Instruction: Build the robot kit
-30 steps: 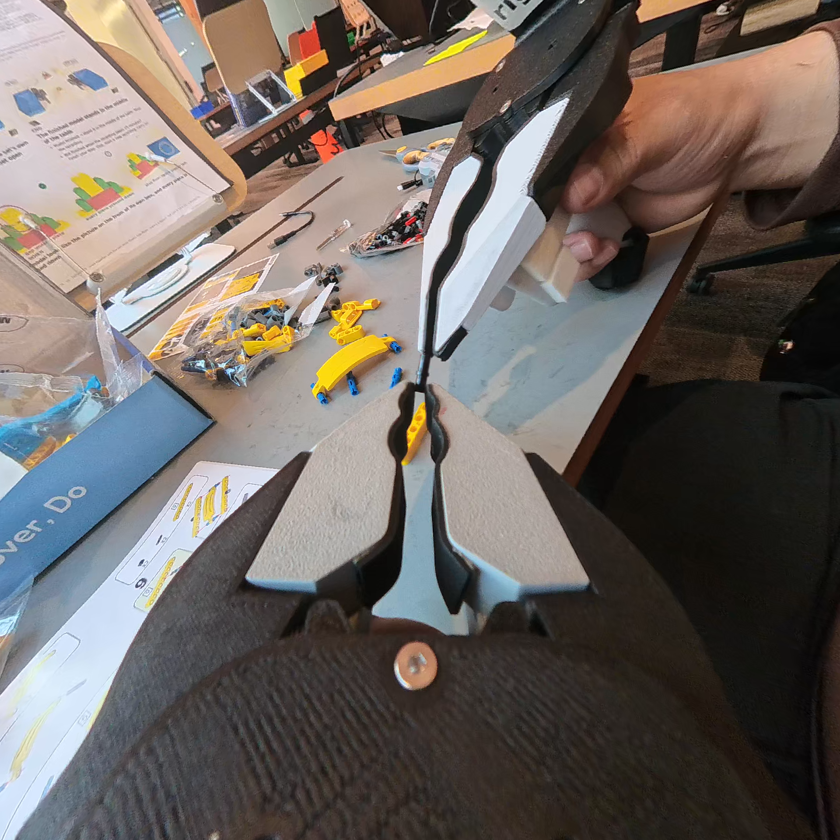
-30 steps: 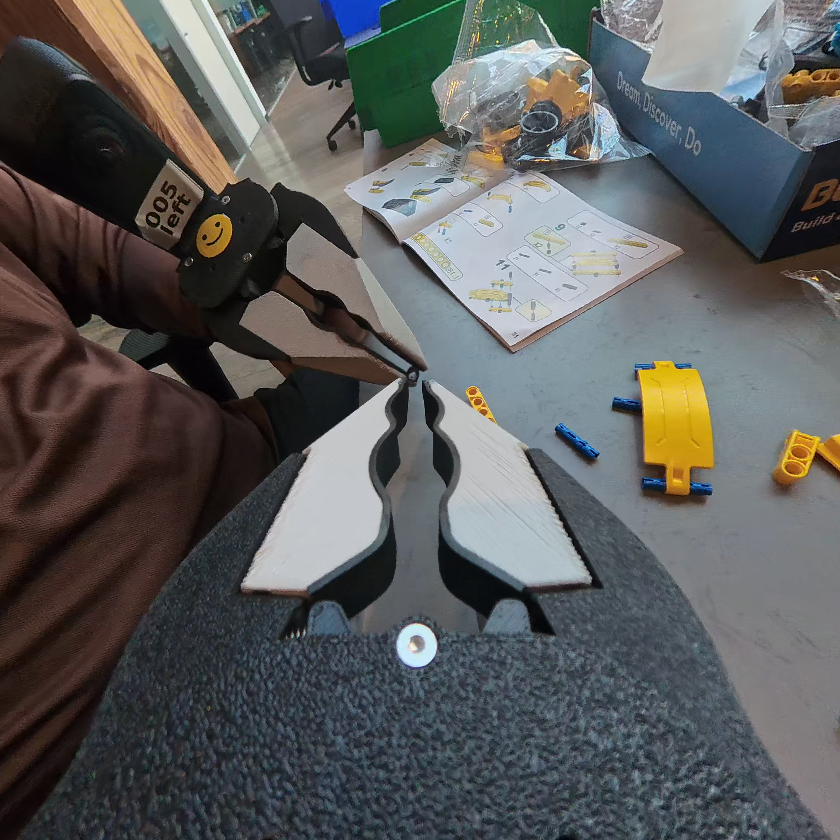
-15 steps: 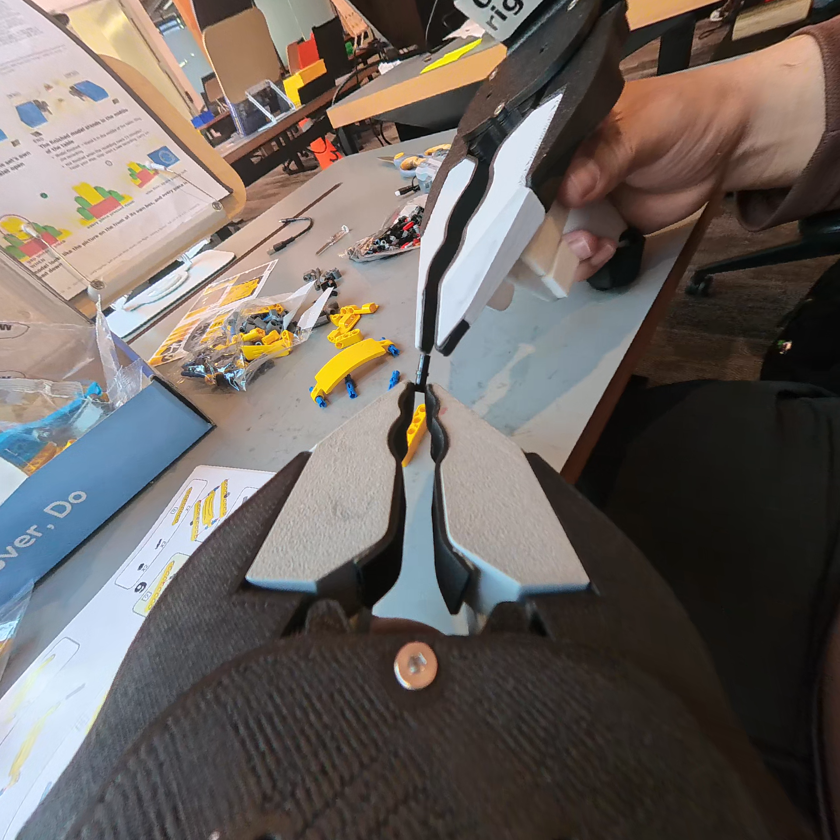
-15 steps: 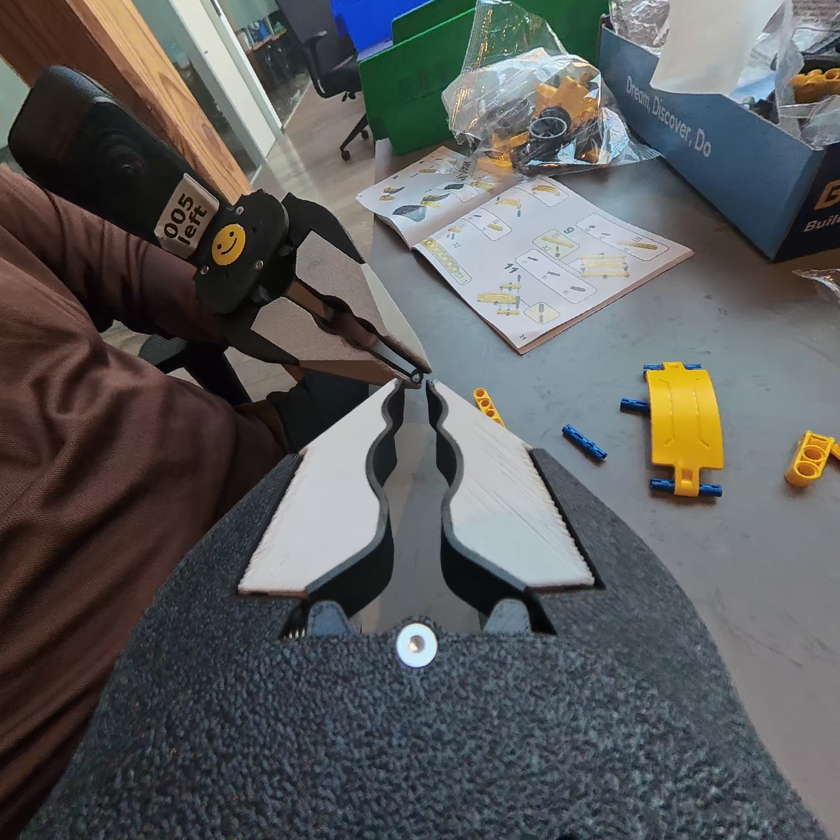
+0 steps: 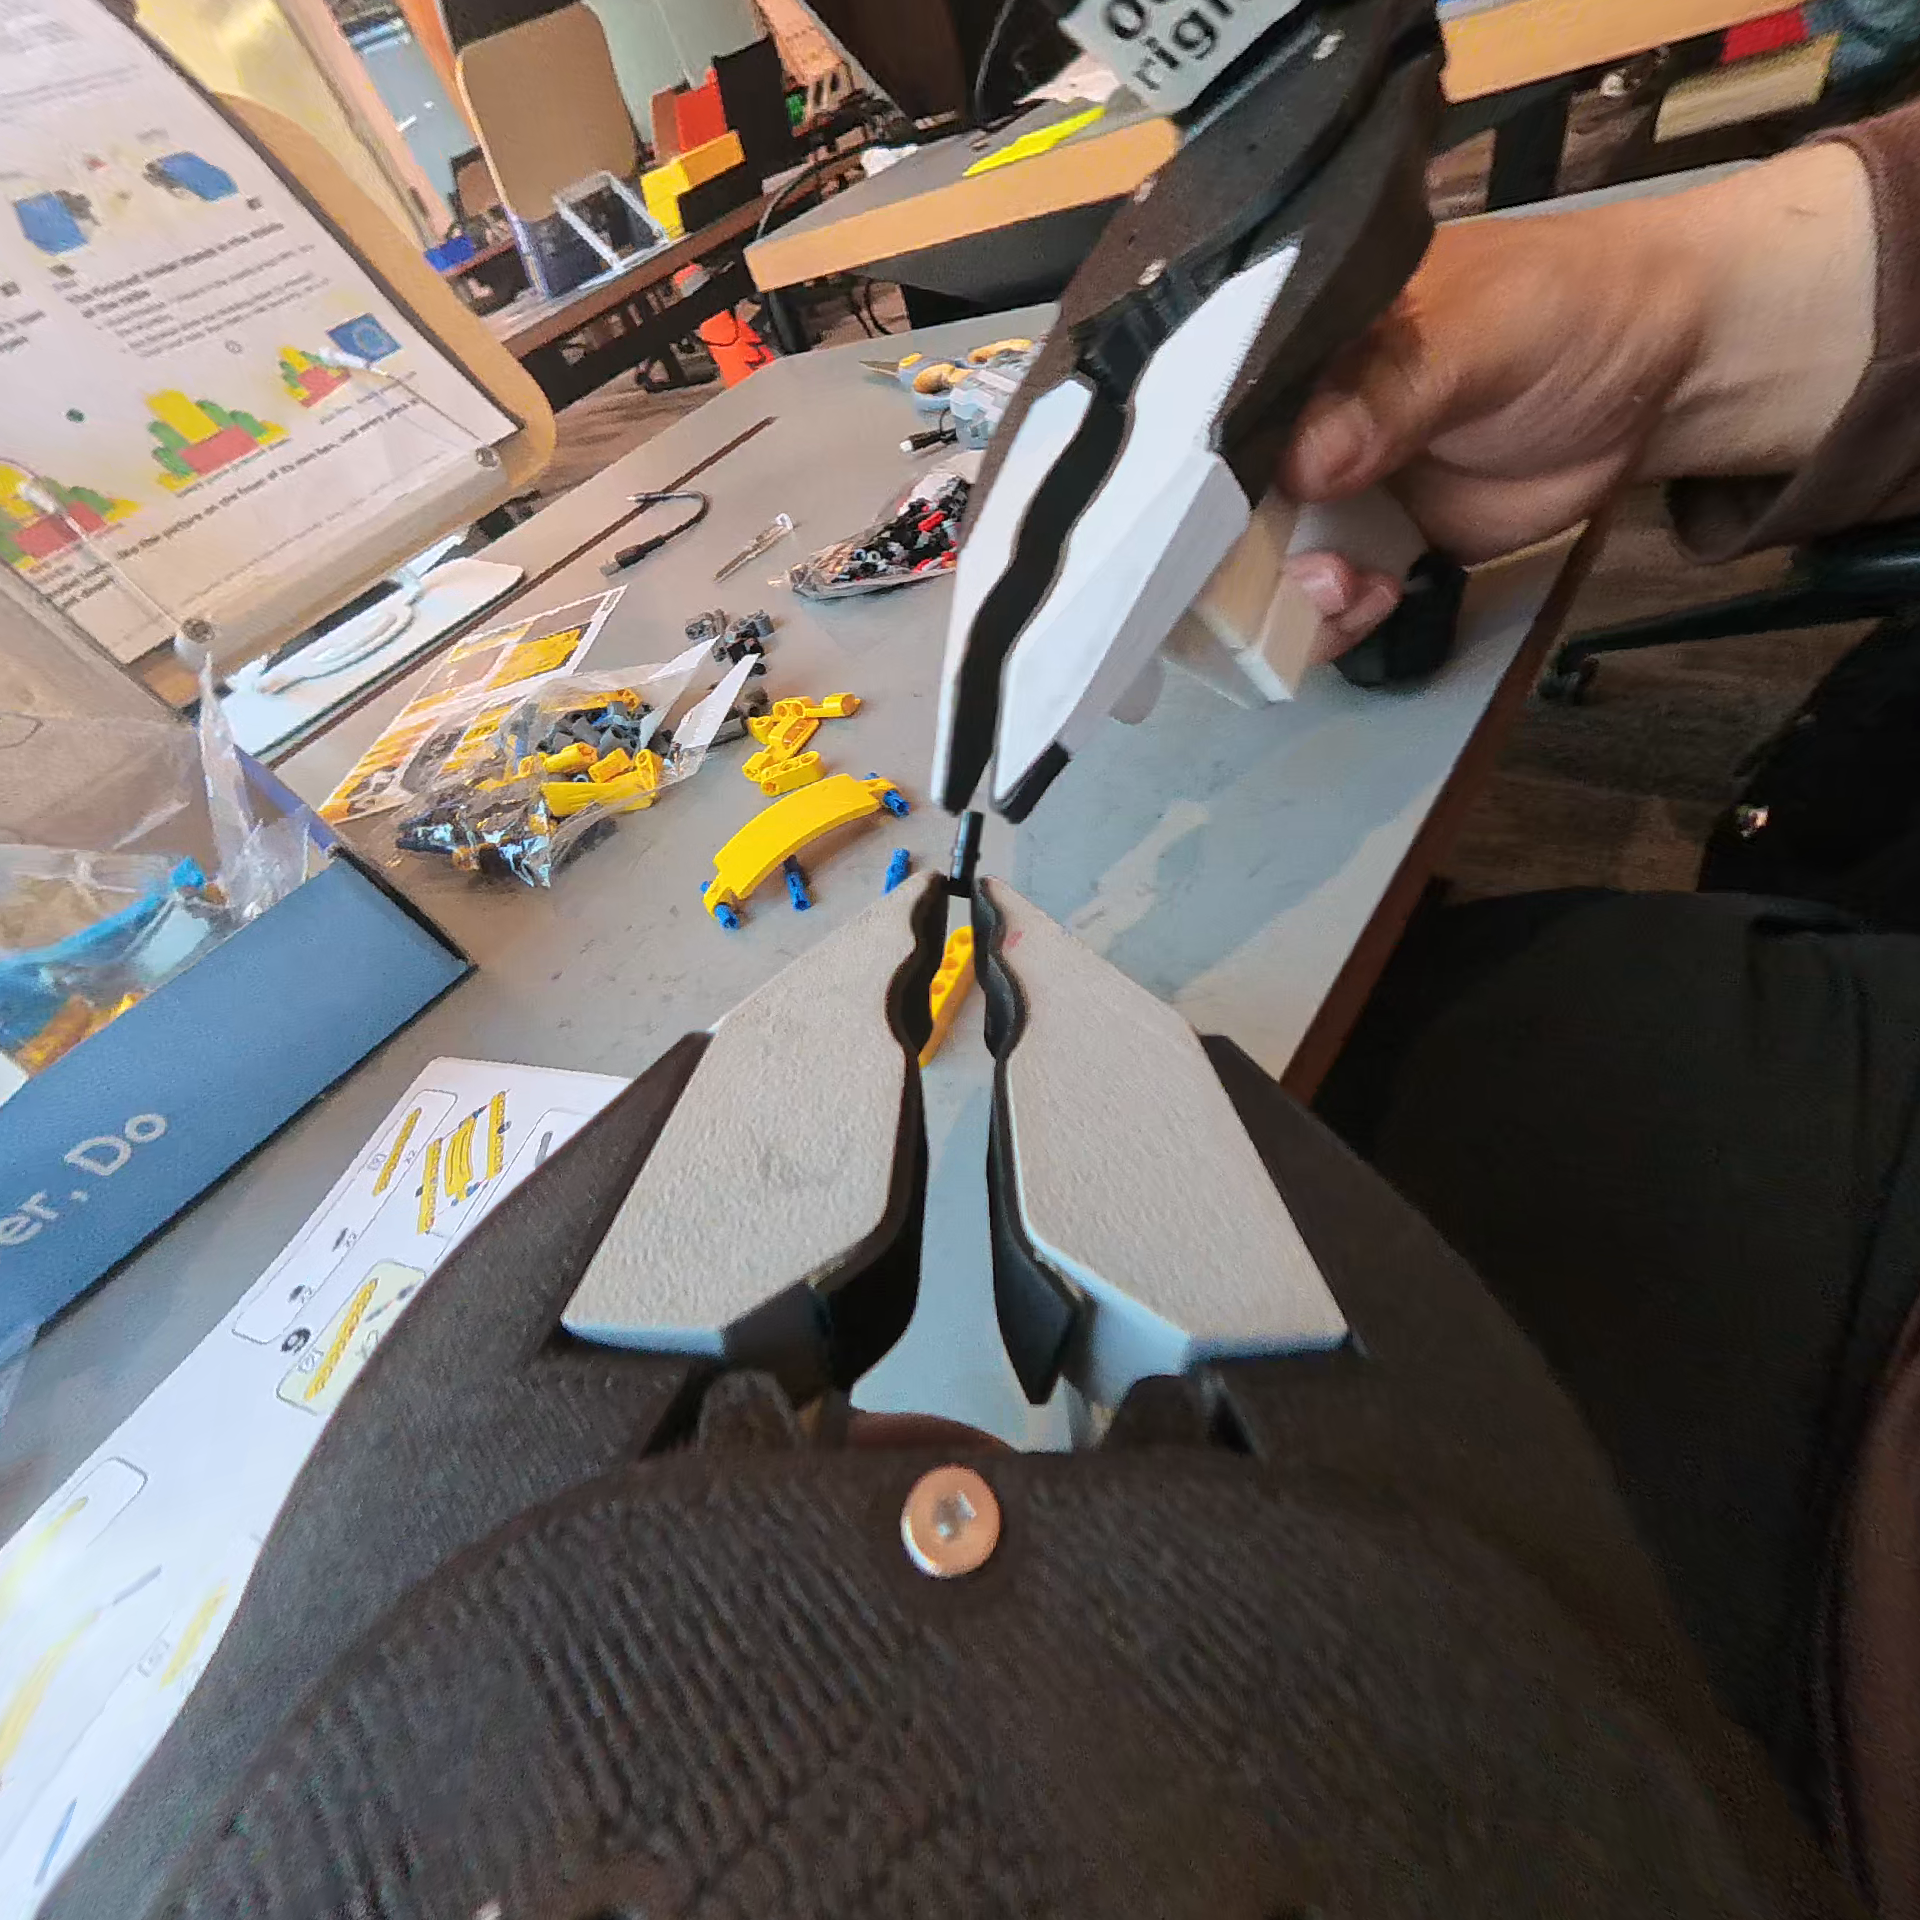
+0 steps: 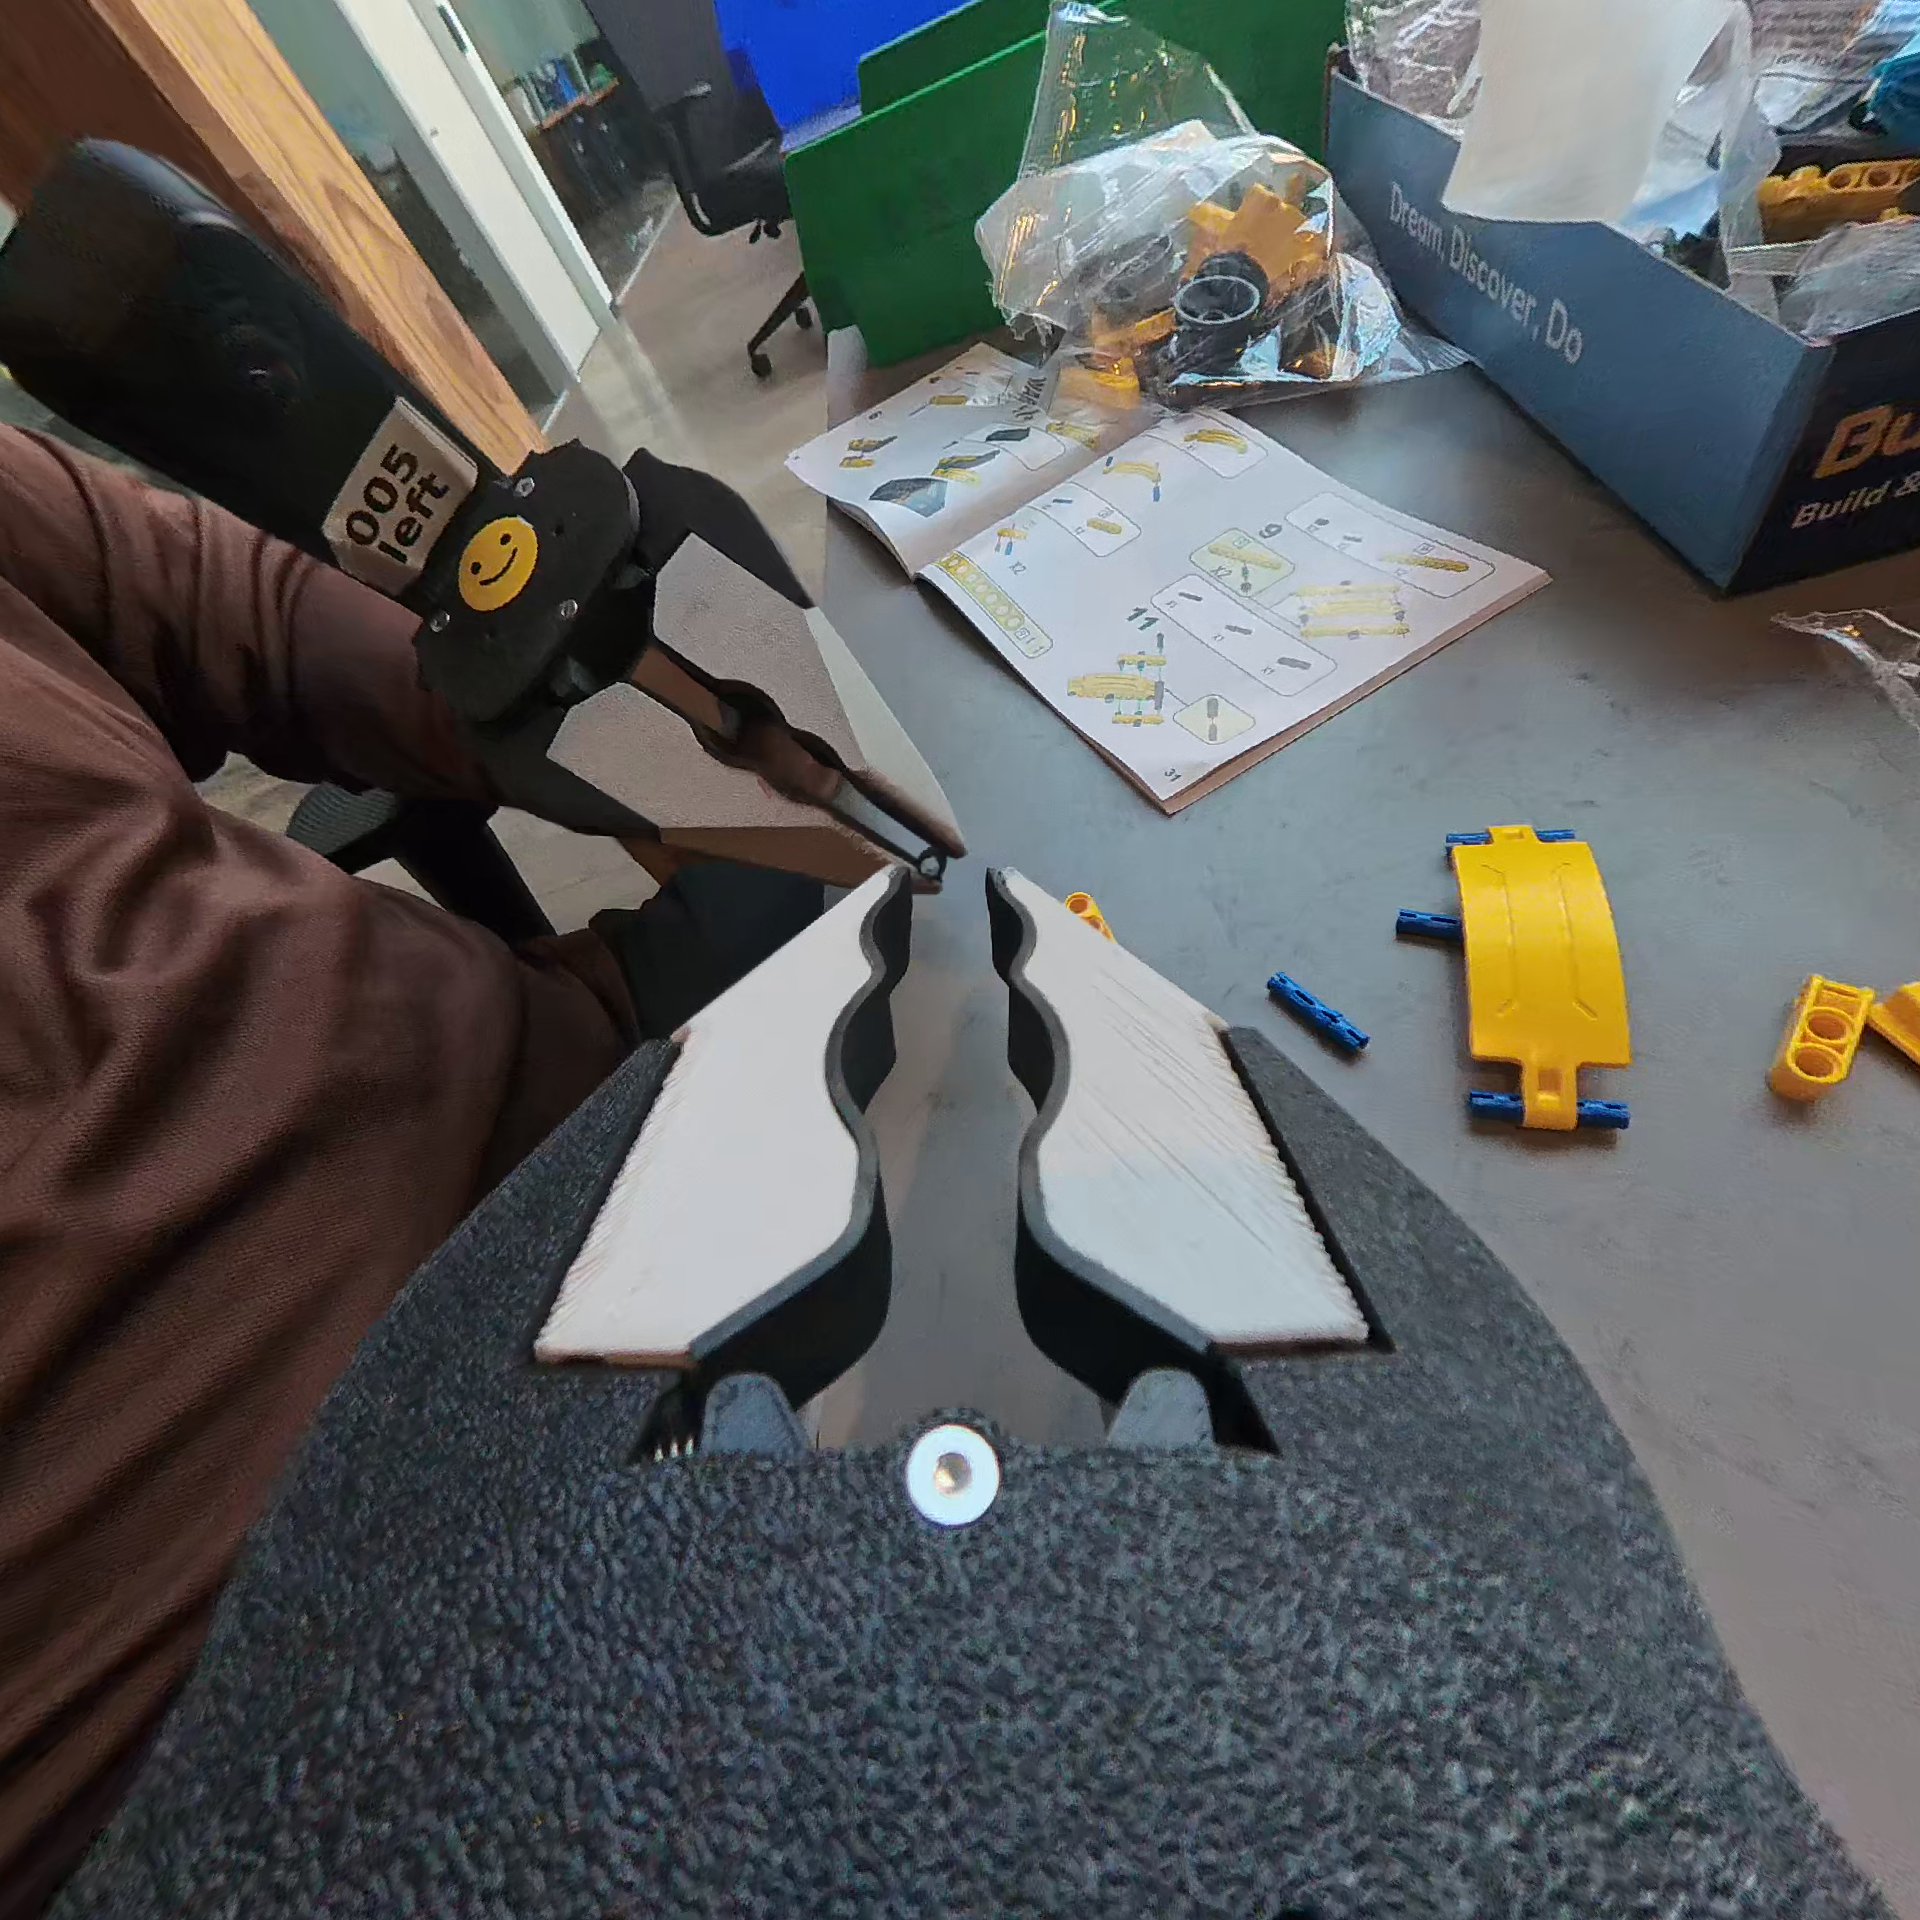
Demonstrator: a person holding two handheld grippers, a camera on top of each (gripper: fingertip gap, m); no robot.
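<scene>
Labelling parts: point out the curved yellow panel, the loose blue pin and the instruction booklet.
curved yellow panel [image 6: 1540,966], right wrist view, middle of its top face
loose blue pin [image 6: 1316,1011], right wrist view, mid-shaft
instruction booklet [image 6: 1195,582], right wrist view, open right-hand page

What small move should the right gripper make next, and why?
Probably ease the right gripper straight back a little. Its jaws stand open and empty, with the fingertips right at the free end of the black pin, which the left gripper is shut on. Backing off would likely avoid knocking the pin askew.
</scene>
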